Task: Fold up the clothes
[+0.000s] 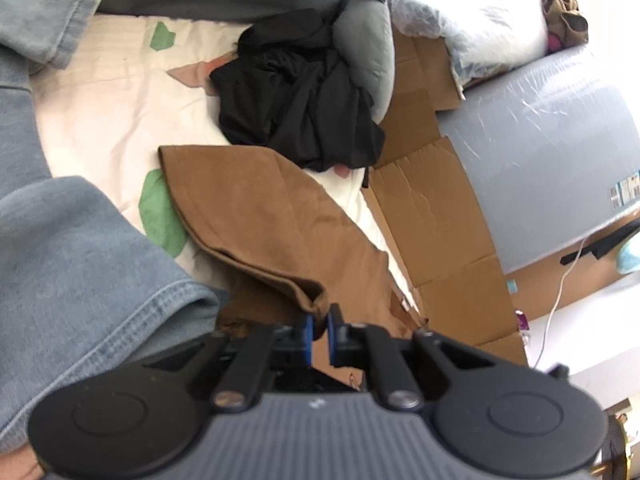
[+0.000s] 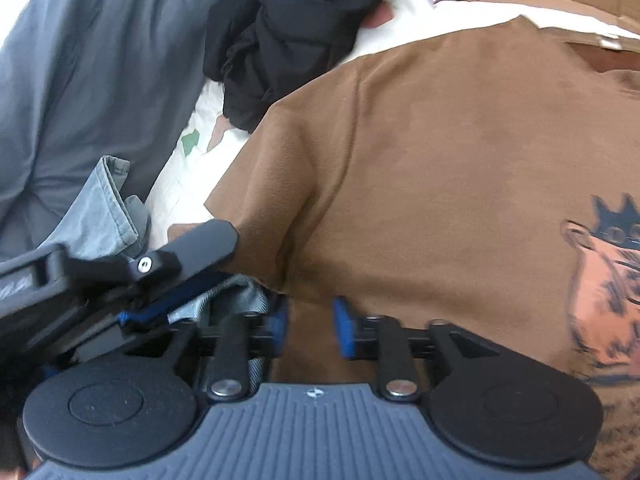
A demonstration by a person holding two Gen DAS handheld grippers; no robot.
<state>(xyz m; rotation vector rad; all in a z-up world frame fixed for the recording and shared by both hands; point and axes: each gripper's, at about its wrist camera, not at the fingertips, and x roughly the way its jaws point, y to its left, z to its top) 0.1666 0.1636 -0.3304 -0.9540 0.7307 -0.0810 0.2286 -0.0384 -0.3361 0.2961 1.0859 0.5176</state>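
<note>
Left tongs (image 1: 319, 326) pinched on the brown shirt's (image 1: 256, 216) folded hem, right tongs (image 2: 310, 326) parted, empty, over its smooth cat-printed front

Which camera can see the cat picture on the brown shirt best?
The right wrist view. There the cat picture shows on the brown shirt, though the frame edge cuts it off. The left wrist view shows only the shirt's plain folded part, pinched in the left tongs; no picture is visible.
</note>
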